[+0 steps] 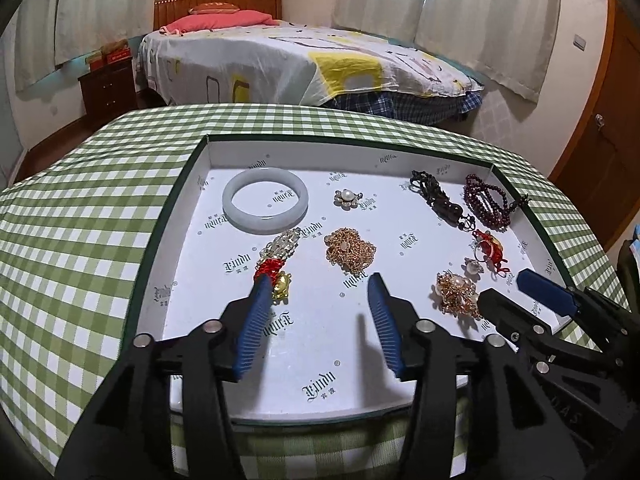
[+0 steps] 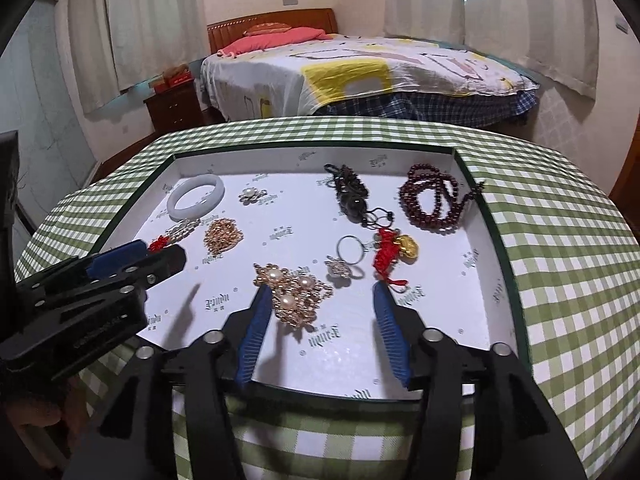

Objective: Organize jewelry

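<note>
A shallow white box lid on the checked table holds the jewelry. In the left wrist view: a pale jade bangle, a pearl brooch, a gold chain, a red-cord gold charm, a pearl-and-gold cluster, dark red beads. My left gripper is open and empty, its left finger beside the red-cord charm. My right gripper is open and empty over the front of the lid, its left finger touching the pearl cluster. A ring and a second red-cord charm lie ahead.
A black bead pendant and the red beads lie at the lid's far right. The green checked cloth covers the table around the lid. A bed and a nightstand stand behind.
</note>
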Demonstrator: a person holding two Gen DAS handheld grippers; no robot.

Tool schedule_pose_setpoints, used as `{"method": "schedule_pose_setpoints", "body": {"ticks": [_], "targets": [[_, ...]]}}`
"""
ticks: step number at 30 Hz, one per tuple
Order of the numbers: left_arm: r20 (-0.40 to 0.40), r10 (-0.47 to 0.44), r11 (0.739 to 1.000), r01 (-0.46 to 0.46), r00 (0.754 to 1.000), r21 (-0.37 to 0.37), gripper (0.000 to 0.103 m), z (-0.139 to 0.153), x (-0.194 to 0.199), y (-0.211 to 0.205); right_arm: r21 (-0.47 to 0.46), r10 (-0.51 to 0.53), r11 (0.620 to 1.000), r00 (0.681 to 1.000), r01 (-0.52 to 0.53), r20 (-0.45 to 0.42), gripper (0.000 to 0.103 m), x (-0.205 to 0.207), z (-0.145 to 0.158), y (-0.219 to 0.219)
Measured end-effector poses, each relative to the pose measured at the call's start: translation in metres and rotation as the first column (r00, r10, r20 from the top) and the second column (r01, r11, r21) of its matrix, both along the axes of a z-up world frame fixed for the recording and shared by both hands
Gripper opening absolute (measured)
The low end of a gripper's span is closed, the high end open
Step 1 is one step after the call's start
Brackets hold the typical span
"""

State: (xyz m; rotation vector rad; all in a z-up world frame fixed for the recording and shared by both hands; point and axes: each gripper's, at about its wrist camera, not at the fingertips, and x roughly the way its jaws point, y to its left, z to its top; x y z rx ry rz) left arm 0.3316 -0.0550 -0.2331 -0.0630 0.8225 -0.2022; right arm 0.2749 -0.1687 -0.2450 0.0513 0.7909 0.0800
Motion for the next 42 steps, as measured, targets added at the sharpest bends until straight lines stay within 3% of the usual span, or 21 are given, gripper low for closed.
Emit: {"method": "schedule_pose_setpoints", "body": {"ticks": [2,5,13,24,32,42], "targets": [[0.012,0.006,1.0,-0.006,1.0,0.006,0.055,0.004,-0.005,0.001,0.003,-0.011,1.0,1.0,0.011,0.007,0.061,-0.003,0.001,-0.003],[0.035,0.024,0.999,-0.025,0.999,0.025,0.069,0.012,-0.014,0.002,0.011,-0.026,1.0,1.0,0.026,0.017,0.07,-0.01,0.004,-0.006],[0.102,0.063,0.996,-0.069,0.993,0.058,0.088,0.044,-0.063,0.006,0.029,-0.049,0.998,0.997,0.048,0.055,0.074,-0.043,0.027,-0.008],[0.243,0.11,0.986,-0.137,0.964,0.097,0.096,0.115,-0.14,0.012,0.026,-0.045,0.999,0.987,0.041,0.153,0.077,-0.108,0.088,-0.003],[0.301,0.131,0.987,-0.154,0.945,0.053,0.097,0.156,-0.178,0.021,0.022,-0.034,0.999,0.97,0.03,0.239,0.078,-0.145,0.127,0.0],[0.325,0.127,0.988,-0.149,0.937,0.042,0.097,0.172,-0.201,0.025,0.013,-0.033,0.999,0.951,0.031,0.307,0.078,-0.173,0.154,0.001]]}}
